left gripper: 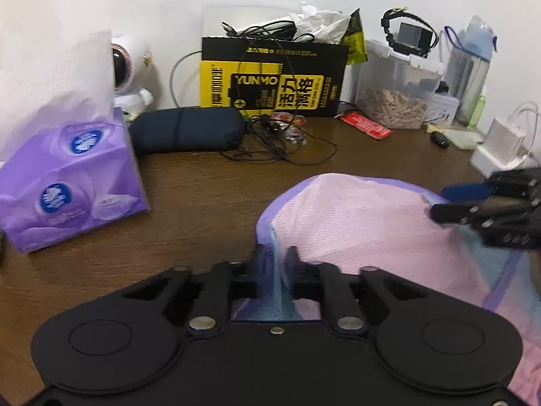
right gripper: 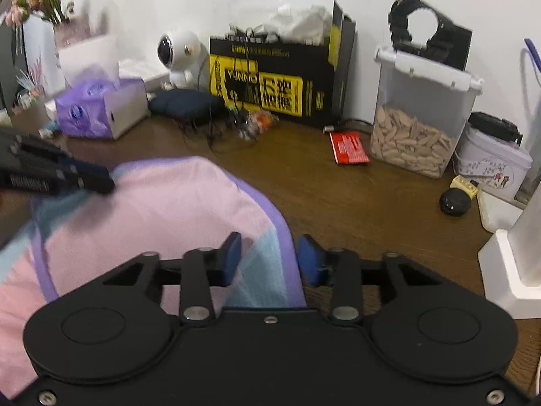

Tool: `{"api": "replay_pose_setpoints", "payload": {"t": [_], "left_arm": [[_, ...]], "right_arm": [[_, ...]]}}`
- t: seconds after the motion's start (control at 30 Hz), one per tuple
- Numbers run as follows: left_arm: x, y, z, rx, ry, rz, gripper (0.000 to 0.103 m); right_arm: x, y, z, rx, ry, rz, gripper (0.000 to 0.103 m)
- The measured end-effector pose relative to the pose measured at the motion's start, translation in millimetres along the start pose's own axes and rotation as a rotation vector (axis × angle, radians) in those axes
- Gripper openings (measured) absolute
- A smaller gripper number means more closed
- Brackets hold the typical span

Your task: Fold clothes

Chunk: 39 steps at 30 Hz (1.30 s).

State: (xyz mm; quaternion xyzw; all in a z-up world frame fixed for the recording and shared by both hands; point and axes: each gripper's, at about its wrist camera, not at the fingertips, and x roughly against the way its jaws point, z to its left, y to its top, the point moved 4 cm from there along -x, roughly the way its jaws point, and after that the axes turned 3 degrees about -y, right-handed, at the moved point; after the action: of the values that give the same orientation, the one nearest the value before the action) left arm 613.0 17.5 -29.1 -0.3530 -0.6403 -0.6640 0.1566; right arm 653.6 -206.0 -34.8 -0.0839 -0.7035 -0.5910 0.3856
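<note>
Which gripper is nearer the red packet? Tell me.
Right. The right gripper is at the garment's edge on the red packet's side; the left gripper holds the far edge.

Garment (left gripper: pixel 365 223): pink mesh cloth, fine perforated weave, matt; lilac and pale blue trim. Desk (left gripper: pixel 203 203): dark wood grain, slight sheen. Left gripper (left gripper: pixel 275 267): matt black plastic, bare metal screw heads, blue pads. Right gripper (right gripper: pixel 268 258): same matt black plastic, blue pads. Tissue pack (left gripper: pixel 67 182): glossy purple plastic wrap, soft white paper on top. Box (left gripper: pixel 274 77): printed cardboard, yellow-black. Container (right gripper: pixel 419 115): clear plastic, white lid. Pouch (left gripper: pixel 186 128): dark matt fabric.
</note>
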Motion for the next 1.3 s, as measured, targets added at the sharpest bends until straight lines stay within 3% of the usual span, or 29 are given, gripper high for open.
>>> {"api": "replay_pose_setpoints", "payload": {"t": [0.03, 0.13, 0.23, 0.3, 0.33, 0.4, 0.43, 0.47, 0.53, 0.67, 0.8, 0.87, 0.9, 0.97, 1.03, 1.13, 1.3], "left_arm": [[-1.8, 1.6, 0.0, -0.008, 0.004, -0.003, 0.007], [-2.7, 14.1, 3.0, 0.009, 0.019, -0.092, 0.007], [-2.2, 21.2, 5.4, 0.034, 0.004, -0.148, 0.009], [-7.4, 20.0, 6.7, -0.002, 0.061, -0.150, 0.016], [-10.0, 18.2, 7.9, -0.018, 0.078, -0.128, 0.027], [-6.5, 19.2, 14.7, 0.005, 0.102, -0.133, 0.045], [-4.4, 19.8, 18.2, 0.019, 0.115, -0.138, 0.053], [-2.3, 20.4, 20.1, 0.029, 0.120, -0.145, 0.056], [10.5, 24.4, 28.0, 0.074, 0.126, -0.185, 0.063], [20.0, 27.4, 34.1, 0.113, 0.110, -0.192, 0.068], [12.3, 24.5, 28.2, 0.072, 0.074, -0.109, 0.072], [3.1, 20.0, 20.5, 0.040, 0.050, -0.054, 0.072], [-1.4, 17.6, 14.7, 0.019, 0.026, -0.033, 0.071], [-6.9, 14.3, 6.6, -0.007, -0.008, -0.008, 0.058], [-9.6, 12.6, 3.5, -0.006, -0.005, -0.004, 0.022], [-8.3, 14.8, 9.5, 0.036, 0.038, -0.020, 0.009], [-3.6, 17.3, 28.2, 0.130, 0.130, -0.045, 0.007]], "right_arm": [[-0.9, -0.2, 0.5, -0.001, 0.003, -0.004, 0.006], [-4.4, 3.6, 3.9, 0.040, -0.051, -0.006, 0.006], [-6.8, 7.2, -2.4, 0.034, -0.159, -0.047, 0.006], [-5.8, 9.1, -6.2, 0.020, -0.231, -0.082, 0.008], [-4.8, 10.0, -6.5, 0.025, -0.266, -0.098, 0.014], [-4.5, 9.8, -5.8, 0.026, -0.269, -0.093, 0.039], [-4.2, 8.5, -5.7, 0.025, -0.273, -0.086, 0.058], [-3.0, 7.7, -5.8, 0.025, -0.276, -0.085, 0.067], [7.5, 7.3, -5.4, 0.029, -0.258, -0.102, 0.067], [24.6, 13.5, -4.3, 0.020, -0.215, -0.142, 0.074], [31.1, 20.2, 6.0, 0.048, -0.190, -0.156, 0.079], [23.6, 15.8, 9.4, 0.070, -0.164, -0.093, 0.079], [19.7, 13.5, 10.4, 0.079, -0.154, -0.063, 0.079], [11.7, 8.1, 7.6, 0.083, -0.150, -0.011, 0.078], [9.8, 4.7, 2.7, 0.073, -0.137, 0.017, 0.078], [11.8, 0.9, -2.2, 0.074, -0.119, 0.041, 0.078], [18.4, 0.6, -3.6, 0.075, -0.087, 0.054, 0.078]]}}
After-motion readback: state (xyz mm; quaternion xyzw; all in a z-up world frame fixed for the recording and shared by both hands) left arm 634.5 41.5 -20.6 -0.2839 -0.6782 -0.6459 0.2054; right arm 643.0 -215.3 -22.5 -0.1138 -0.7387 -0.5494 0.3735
